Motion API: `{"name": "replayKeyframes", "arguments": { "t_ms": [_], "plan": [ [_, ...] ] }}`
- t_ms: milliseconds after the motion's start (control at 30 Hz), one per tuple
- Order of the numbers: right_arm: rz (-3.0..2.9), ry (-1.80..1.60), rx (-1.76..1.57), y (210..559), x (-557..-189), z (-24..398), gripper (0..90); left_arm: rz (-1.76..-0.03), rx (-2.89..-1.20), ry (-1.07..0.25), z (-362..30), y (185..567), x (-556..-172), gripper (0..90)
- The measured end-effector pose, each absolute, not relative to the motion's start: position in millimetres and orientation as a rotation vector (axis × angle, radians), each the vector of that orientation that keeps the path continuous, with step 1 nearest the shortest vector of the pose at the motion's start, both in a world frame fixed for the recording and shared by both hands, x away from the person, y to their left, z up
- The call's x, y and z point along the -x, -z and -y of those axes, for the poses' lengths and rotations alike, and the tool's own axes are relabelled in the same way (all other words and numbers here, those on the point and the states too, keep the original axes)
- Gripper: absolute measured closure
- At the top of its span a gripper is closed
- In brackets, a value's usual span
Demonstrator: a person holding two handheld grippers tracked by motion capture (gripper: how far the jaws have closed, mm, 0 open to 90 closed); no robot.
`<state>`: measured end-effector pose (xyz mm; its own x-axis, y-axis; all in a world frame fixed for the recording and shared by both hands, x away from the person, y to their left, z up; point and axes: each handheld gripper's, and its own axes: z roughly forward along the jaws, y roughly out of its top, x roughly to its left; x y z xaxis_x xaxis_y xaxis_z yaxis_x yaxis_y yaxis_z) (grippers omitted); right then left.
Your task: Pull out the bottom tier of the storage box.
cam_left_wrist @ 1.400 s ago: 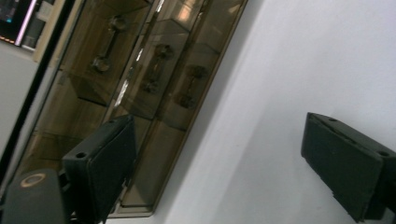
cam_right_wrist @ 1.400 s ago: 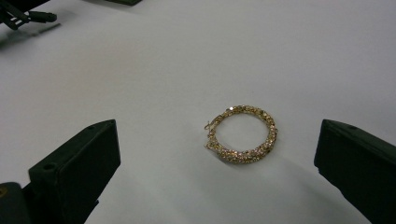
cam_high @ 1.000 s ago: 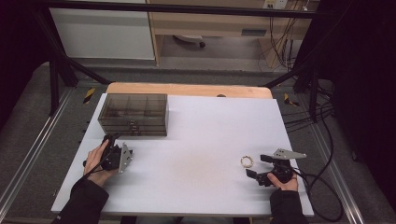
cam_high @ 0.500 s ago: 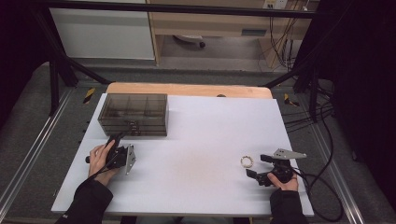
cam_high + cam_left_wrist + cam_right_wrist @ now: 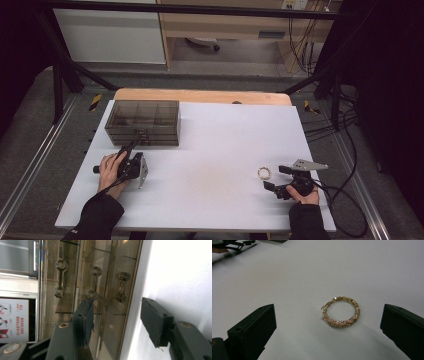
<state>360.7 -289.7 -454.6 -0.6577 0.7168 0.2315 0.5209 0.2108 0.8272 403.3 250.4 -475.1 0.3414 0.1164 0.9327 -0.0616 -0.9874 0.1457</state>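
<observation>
A smoky transparent drawer box (image 5: 141,122) stands at the table's far left. In the left gripper view its front (image 5: 75,290) is close ahead with three small two-knob handles (image 5: 94,282). My left gripper (image 5: 130,148) (image 5: 117,305) is rolled onto its side and points at that front, open with nothing between the jaws. A gold beaded bracelet (image 5: 264,173) (image 5: 341,312) lies flat on the white table. My right gripper (image 5: 275,178) (image 5: 328,308) is just short of the bracelet, wide open, its jaws to either side and apart from it.
The white tabletop (image 5: 215,150) ends in a wooden strip (image 5: 200,96) at the far edge. Black frame rails and cables (image 5: 345,150) run along the table's right side. A hand holds each gripper near the front edge.
My left gripper has rolled onto its side and edged toward the drawer box. The right gripper and the bracelet have stayed put.
</observation>
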Motion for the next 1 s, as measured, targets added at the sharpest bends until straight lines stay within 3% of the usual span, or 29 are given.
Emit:
{"name": "replayKeyframes", "arguments": {
  "t_ms": [1000],
  "plan": [
    [-2.278,-1.425,-1.182,454.6,-361.0,289.7,0.9,0.123,-2.451,-1.84,-245.6,490.2,-416.0,66.5]
  ]
}}
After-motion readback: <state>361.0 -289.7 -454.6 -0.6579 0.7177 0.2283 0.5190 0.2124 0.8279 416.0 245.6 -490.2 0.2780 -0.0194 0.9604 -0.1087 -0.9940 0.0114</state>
